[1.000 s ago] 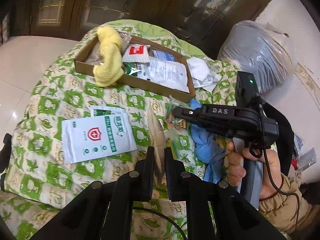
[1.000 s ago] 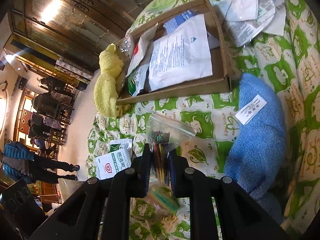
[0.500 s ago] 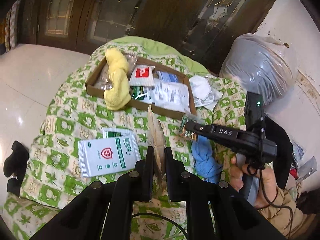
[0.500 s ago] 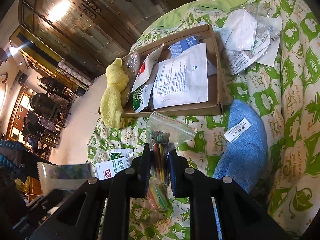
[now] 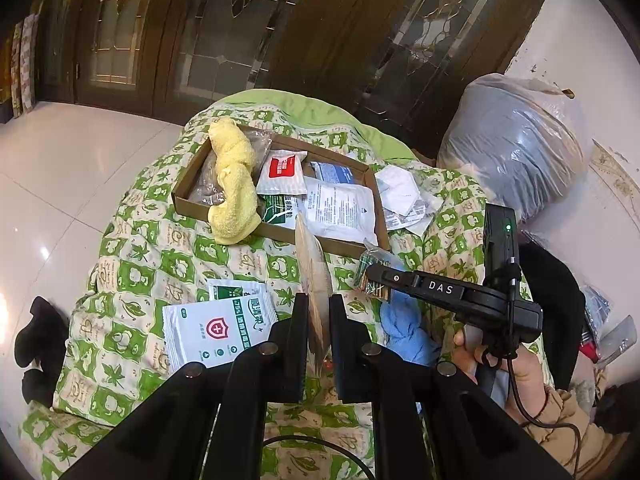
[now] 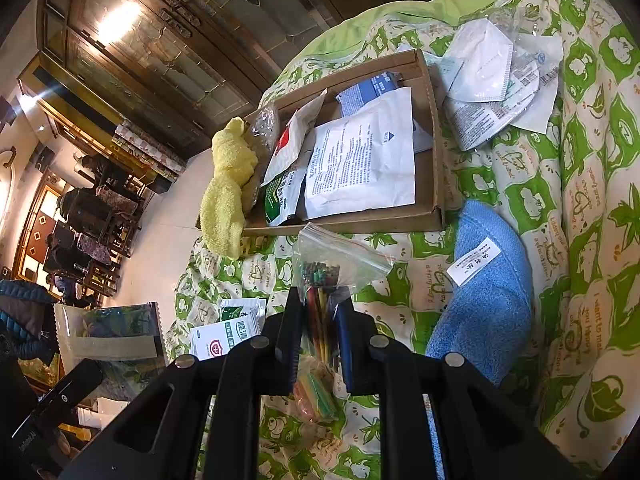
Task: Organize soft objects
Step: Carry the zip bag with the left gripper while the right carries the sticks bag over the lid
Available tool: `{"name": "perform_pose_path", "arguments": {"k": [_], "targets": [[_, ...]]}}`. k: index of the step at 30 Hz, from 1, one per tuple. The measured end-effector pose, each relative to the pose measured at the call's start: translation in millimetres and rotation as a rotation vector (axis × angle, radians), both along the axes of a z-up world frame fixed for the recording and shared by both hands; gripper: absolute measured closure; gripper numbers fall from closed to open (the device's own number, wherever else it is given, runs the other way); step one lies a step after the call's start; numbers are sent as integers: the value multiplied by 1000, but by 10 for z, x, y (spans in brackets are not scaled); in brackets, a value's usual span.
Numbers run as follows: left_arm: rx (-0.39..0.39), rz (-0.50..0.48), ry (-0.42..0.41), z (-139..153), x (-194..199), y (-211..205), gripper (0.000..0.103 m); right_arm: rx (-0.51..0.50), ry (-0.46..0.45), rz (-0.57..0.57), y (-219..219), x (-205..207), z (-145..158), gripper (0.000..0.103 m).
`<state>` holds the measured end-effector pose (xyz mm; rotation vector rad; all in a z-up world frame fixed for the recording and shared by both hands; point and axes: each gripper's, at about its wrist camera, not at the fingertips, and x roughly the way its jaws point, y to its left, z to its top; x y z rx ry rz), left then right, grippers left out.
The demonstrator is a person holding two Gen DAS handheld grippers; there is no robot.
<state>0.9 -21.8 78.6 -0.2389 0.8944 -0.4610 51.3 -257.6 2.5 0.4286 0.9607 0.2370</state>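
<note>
- A flat packet (image 5: pixel 314 276) is clamped edge-on in the nearly closed left gripper (image 5: pixel 318 320).
- A clear zip bag (image 6: pixel 332 264) of coloured sticks is pinched in the right gripper (image 6: pixel 320 316).
- Ahead of both, the cardboard tray (image 6: pixel 434 152) lies on the green quilt (image 6: pixel 580 128); a blue towel (image 6: pixel 492 300) lies right of the right gripper.

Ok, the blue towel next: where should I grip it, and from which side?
Take the blue towel at its raised, rounded fold near the white label, coming from above. It lies bunched on the quilt, so the top ridge gives cloth to pinch.

The blue towel (image 5: pixel 404 330) is being partly hidden behind the right tool (image 5: pixel 370 276); print on the wipes packet (image 5: pixel 218 326) is being rendered too small to read.
</note>
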Motion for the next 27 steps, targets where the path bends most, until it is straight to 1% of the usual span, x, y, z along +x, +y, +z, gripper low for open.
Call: {"name": "perform_pose_path", "arguments": {"k": [14,22,27], "targets": [[16,1,-9,43,72,-20,94,17,-14,-3,-21,-10,51,87],[33,19,-19,54,115,-5,94,28,-20,-2,-26,-22,79,87],[76,29,-31,58,131,-53,94,41,-26,-3,-33,-25,112,87]]}}
